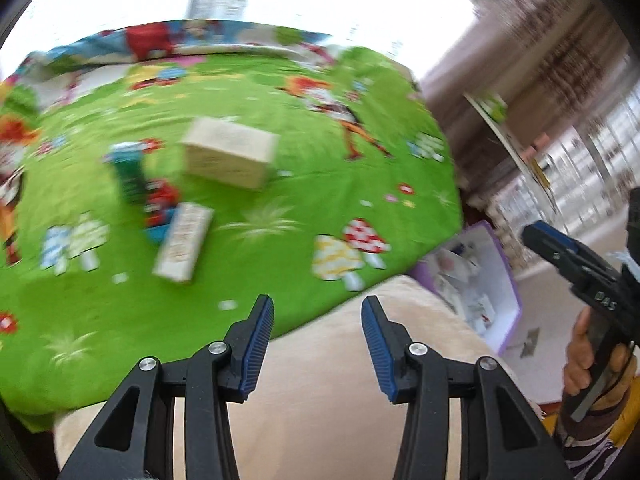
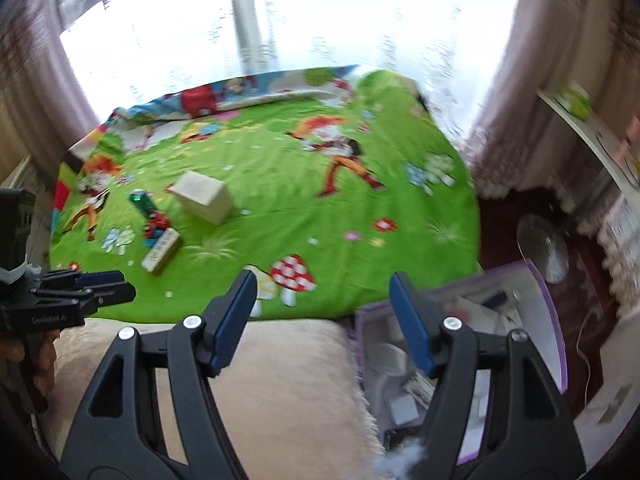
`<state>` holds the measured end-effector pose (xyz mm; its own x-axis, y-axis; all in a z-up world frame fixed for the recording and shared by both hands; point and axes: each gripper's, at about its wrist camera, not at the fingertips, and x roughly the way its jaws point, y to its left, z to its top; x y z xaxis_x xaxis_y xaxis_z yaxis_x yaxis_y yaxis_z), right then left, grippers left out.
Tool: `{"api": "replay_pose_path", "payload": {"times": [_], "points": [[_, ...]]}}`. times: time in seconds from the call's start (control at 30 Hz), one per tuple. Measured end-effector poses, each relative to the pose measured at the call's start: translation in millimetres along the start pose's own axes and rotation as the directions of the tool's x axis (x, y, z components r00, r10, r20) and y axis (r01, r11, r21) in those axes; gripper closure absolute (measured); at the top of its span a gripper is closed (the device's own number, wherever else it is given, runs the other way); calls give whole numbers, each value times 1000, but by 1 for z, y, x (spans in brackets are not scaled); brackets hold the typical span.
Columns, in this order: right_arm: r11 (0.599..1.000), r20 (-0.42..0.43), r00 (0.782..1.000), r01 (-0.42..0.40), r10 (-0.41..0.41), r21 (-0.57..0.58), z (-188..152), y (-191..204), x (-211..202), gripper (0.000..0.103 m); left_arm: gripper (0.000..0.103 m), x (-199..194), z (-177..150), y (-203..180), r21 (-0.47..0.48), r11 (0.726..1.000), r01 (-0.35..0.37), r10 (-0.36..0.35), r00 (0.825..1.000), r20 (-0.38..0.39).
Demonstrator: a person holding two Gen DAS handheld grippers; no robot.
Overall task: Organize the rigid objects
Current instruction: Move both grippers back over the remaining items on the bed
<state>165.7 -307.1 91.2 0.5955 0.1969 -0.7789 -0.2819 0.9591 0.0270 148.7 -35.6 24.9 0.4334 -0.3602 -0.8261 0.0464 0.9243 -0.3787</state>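
Note:
On the green cartoon bedspread (image 1: 280,184) lie a beige box (image 1: 228,156), a green can-like item (image 1: 129,174), a red and blue toy (image 1: 160,208) and a long cream box (image 1: 184,242). The right wrist view shows the same group: the beige box (image 2: 204,196), the green item (image 2: 142,202), the red and blue toy (image 2: 156,226) and the long cream box (image 2: 162,256). My left gripper (image 1: 318,316) is open and empty above the bed's near edge. My right gripper (image 2: 324,292) is open and empty, between the bed and a purple-rimmed box (image 2: 552,304) holding small items.
A cream plush blanket (image 1: 328,392) covers the bed's near edge. The purple-rimmed box (image 1: 508,280) sits on the floor to the right. A white shelf (image 2: 592,136) and curtains stand at the right. A bright window is behind the bed.

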Motion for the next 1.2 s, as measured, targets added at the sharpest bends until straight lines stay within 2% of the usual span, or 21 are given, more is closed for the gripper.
{"api": "replay_pose_path", "payload": {"times": [0.17,0.33,0.53,0.7,0.8,0.87,1.0,1.1,1.2], "points": [[996,-3,998,-57,57,-66,17,36,11,30,56,-13,-1,53,-105,993,-53,55,998,18],[986,-64,987,-150,145,-68,34,64,42,30,56,-13,5,83,-167,982,-88,93,995,27],[982,-156,976,-169,154,-83,44,94,93,30,56,-1,20,102,-200,973,-116,123,992,23],[976,-219,960,-198,174,-93,44,114,128,30,56,18,38,124,-264,952,-158,164,986,2],[977,-238,954,-203,181,-71,41,122,145,30,56,30,48,136,-303,941,-151,157,988,-4],[976,-243,952,-208,187,-64,38,125,151,30,56,36,54,141,-328,937,-119,126,992,-2],[975,-233,960,-189,158,-118,26,133,156,30,56,48,65,150,-369,925,-87,98,995,11],[975,-239,959,-183,149,-126,19,132,160,30,56,45,69,154,-398,914,-76,99,994,37],[972,-237,957,-198,165,-124,17,132,162,30,56,34,71,149,-381,922,-69,98,994,56]]}}
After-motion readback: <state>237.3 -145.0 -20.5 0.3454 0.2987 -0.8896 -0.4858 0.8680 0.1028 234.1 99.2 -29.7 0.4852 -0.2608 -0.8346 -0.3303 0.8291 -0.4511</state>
